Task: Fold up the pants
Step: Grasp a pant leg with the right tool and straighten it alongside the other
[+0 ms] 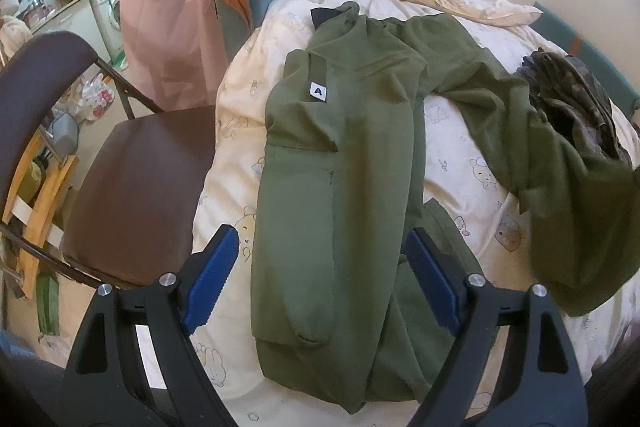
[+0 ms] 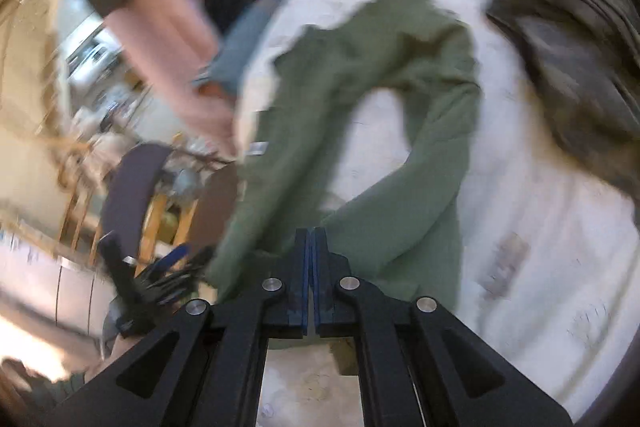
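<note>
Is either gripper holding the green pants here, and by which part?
The left gripper is open, holding nothing. The right gripper is shut against the green pants near a leg end; blur hides whether fabric is pinched.

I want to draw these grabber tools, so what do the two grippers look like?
Both look alike. The left gripper has two black plastic arms with long cut-out holes and round silver bolts at the joints. Its fingers carry bright blue pads with ridges and a saw-toothed edge. The right gripper has the same black arms, silver bolts and blue pads. No cables or sleeves are visible.
</note>
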A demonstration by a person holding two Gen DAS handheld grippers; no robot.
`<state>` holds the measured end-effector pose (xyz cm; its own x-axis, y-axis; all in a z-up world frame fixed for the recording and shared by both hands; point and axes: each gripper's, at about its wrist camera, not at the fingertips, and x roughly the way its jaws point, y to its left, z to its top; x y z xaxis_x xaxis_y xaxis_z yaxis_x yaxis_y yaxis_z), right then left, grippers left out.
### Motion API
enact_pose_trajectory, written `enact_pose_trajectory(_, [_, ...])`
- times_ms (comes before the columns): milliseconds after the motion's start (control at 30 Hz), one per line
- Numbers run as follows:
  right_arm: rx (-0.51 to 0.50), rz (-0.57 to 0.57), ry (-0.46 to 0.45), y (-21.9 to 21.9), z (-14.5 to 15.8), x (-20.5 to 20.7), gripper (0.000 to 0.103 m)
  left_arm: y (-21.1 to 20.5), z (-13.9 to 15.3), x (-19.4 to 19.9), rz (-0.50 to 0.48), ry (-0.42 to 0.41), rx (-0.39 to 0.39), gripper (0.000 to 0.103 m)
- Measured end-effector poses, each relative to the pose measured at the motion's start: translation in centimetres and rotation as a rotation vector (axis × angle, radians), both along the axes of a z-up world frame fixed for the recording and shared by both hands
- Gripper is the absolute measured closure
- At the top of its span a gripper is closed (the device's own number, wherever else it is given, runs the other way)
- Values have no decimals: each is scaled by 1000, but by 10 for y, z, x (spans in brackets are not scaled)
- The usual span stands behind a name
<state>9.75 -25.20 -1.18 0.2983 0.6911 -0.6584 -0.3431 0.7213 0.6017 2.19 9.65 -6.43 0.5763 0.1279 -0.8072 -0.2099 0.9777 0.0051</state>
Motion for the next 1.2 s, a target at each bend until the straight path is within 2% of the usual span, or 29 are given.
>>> enact_pose_trajectory(33, [-14,9,-16,5,1,-2,89,0,-1,1,1,3,-4,20])
enact_pose_trajectory(67, [-32,12,-15,8,-1,-1,77,0,-2,2,2,6,-12,20])
enact_pose_trajectory(100, [-76,4,6,10,-7,1,44,0,-2,3,3,9,-20,20])
enact_pose_trajectory(133, [-103,-9,16,9,-10,2,30,-1,-2,4,4,11,-25,20])
enact_pose_trajectory(200, [-166,-47,20,2,-20,-1,30,-2,-1,6,3,10,-28,20])
enact_pose_trajectory(333, [-265,-105,97,-16,-44,-2,30,-5,2,6,-7,2,-42,20])
enact_pose_trajectory(467, [-472,-46,80,10,-72,-36,29,-8,4,6,-19,-5,-44,20])
enact_pose_trajectory(567, [-524,18,101,41,-95,-44,29,-12,3,6,-32,0,-40,20])
enact_pose_trajectory(667, [-588,-3,67,70,-108,-45,27,-16,4,5,-40,-6,-25,20])
enact_pose_trajectory(733, [-703,-39,4,91,-120,-42,25,-17,5,4,-43,-12,-25,20])
enact_pose_trajectory(800, [-861,-94,-55,107,-136,-37,25,-17,6,2,-49,-14,-26,20])
enact_pose_trajectory(867, [-931,-114,-91,116,-142,-33,25,-17,7,1,-49,-13,-28,20])
enact_pose_trajectory(900, [-950,-124,-103,115,-144,-31,28,-17,7,1,-48,-14,-31,20])
enact_pose_trajectory(967, [-922,-154,-115,109,-140,-26,64,-16,9,-1,-48,-18,-47,20])
enact_pose_trajectory(1000, [-856,-176,-88,97,-132,-24,91,-14,11,-1,-47,-21,-55,20])
enact_pose_trajectory(1033, [-789,-189,-64,90,-127,-22,100,-14,13,-2,-45,-25,-61,20])
enact_pose_trajectory(1200, [-388,-339,-17,15,-42,-57,101,-10,23,-2,-41,-52,-103,20])
